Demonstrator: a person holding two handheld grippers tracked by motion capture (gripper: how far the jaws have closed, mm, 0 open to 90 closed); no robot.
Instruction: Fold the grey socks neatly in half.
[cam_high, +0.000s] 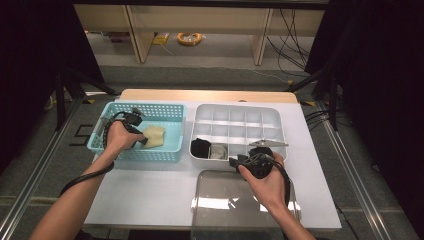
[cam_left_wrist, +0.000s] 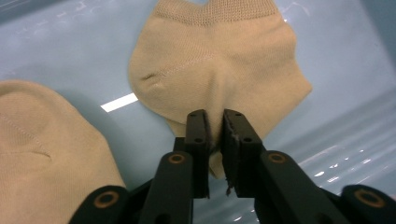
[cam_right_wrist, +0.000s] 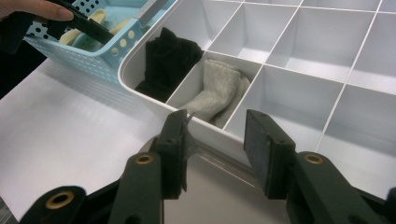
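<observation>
left gripper (cam_left_wrist: 214, 122) pinching beige sock (cam_left_wrist: 219, 56) in blue basket (cam_high: 170, 114) | right gripper (cam_right_wrist: 217, 135) jaws apart, empty | organizer tray (cam_high: 235, 114): black sock (cam_right_wrist: 169, 60), grey sock (cam_right_wrist: 218, 88) placed | second beige sock (cam_left_wrist: 42, 135) left

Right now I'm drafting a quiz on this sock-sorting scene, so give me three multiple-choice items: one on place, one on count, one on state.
1. Where is the black sock?
A. blue basket
B. divided white tray
C. bare table

2. How many tray compartments hold a sock?
A. two
B. four
C. none

3. The left hand-held gripper is:
A. wide open
B. shut on the beige sock
C. holding a lid

B: it fills a front corner compartment.
A: black and grey sock side by side.
B: jaws pinch its fabric.
</observation>
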